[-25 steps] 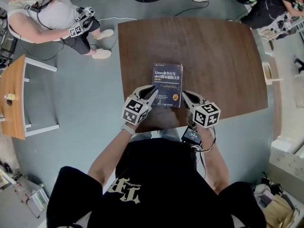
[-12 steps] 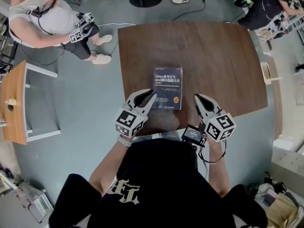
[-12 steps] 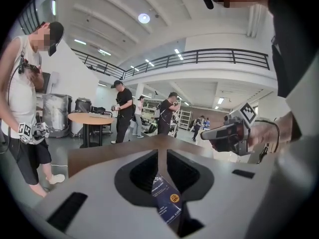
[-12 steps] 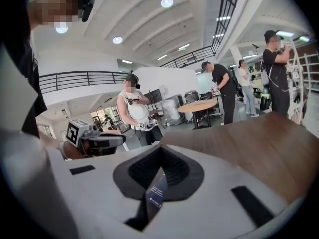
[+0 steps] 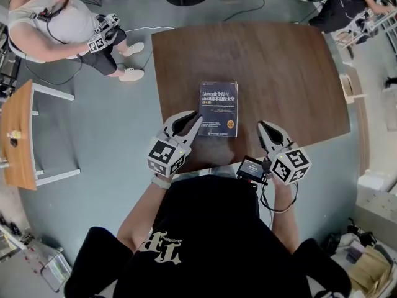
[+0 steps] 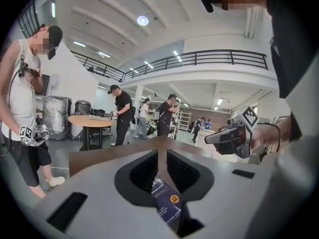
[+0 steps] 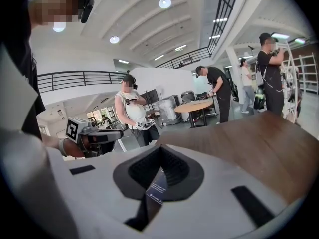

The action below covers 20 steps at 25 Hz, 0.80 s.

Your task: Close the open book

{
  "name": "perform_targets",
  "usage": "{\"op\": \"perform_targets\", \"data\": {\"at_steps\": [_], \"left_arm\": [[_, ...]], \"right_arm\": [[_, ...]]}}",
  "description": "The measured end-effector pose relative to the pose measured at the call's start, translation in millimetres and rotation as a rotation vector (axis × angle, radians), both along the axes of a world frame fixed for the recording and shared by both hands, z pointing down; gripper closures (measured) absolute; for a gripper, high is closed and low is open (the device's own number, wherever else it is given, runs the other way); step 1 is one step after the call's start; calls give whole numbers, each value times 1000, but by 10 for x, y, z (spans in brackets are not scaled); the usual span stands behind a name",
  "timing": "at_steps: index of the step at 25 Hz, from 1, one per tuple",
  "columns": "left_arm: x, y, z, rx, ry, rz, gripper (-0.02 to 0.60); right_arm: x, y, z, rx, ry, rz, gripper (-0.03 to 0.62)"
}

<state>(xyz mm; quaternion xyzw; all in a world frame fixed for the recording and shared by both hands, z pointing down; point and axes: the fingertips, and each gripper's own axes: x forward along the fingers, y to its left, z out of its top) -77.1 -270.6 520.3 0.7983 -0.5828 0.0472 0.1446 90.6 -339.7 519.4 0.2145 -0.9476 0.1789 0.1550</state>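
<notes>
A dark blue book lies closed, cover up, near the front of the brown table. My left gripper hovers just off the book's lower left corner. Its jaws are a narrow slit apart and hold nothing. My right gripper hangs to the right of the book, clear of it, shut and empty. In the left gripper view the book shows below the left gripper, with the right gripper across from it. In the right gripper view the book shows under the right gripper.
A person sits at the upper left beside a small wooden desk. More people stand beyond the table's far right corner. A small screen device hangs at my right wrist. A round table stands farther off.
Both grippers have lifted and drawn back from the book toward the person; the right one has moved farther right. The book has stayed closed and still.
</notes>
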Motion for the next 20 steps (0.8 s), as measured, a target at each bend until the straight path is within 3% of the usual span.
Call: {"op": "perform_targets", "data": {"at_steps": [20], "left_arm": [[18, 0, -13, -3, 12, 7, 518]], "right_arm": [[8, -5, 4, 15, 26, -16, 606]]}}
